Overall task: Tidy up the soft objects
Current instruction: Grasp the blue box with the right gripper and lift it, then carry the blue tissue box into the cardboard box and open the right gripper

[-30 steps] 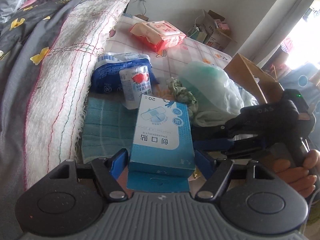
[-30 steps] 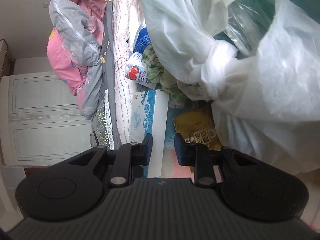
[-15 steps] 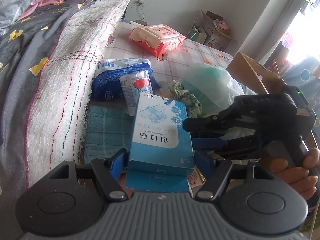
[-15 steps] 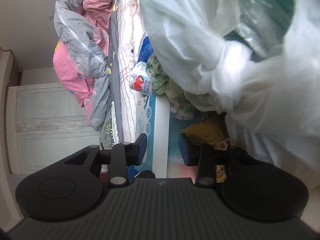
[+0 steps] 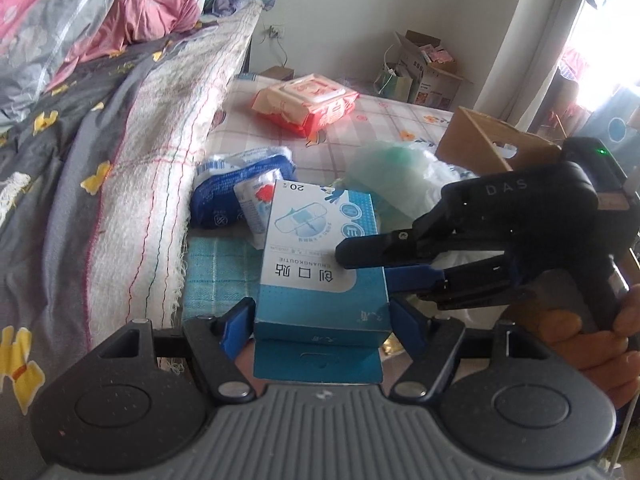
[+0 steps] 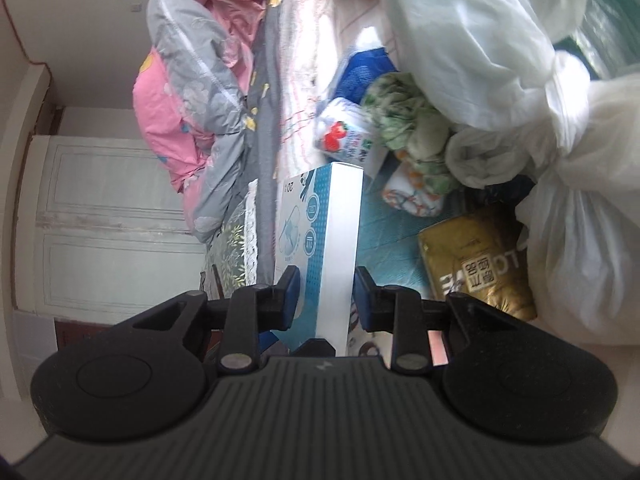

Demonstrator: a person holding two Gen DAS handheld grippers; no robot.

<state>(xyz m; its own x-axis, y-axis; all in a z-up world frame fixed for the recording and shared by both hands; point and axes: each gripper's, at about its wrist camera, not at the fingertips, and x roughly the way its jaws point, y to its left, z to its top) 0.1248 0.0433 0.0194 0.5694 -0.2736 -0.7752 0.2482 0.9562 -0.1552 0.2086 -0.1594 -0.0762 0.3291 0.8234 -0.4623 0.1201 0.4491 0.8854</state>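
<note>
A blue and white plaster box [image 5: 320, 264] is held above a teal towel [image 5: 216, 268], my left gripper [image 5: 322, 316] shut on its near end. My right gripper [image 5: 360, 268] comes in from the right. Its jaws are closing on the box's thin side, one finger on the top face and one under it. In the right wrist view the box [image 6: 332, 240] stands on edge between the right gripper [image 6: 325, 292], both pads touching it. Behind lie a blue pack [image 5: 224, 196], a small strawberry tissue pack [image 6: 344, 136] and a crumpled green cloth [image 6: 408, 120].
A knotted white plastic bag [image 6: 472, 40] bulges at the right, a gold packet [image 6: 476, 264] below it. A red wipes pack [image 5: 308, 100] lies farther back on the checked sheet. A cardboard box [image 5: 480, 140] stands at the right, bedding [image 5: 140, 140] at the left. A hand [image 5: 580, 340] holds the right gripper.
Both grippers have risen and the box has come up with the left one. The right gripper has slid left from the bag, opened, and closed round the box's side.
</note>
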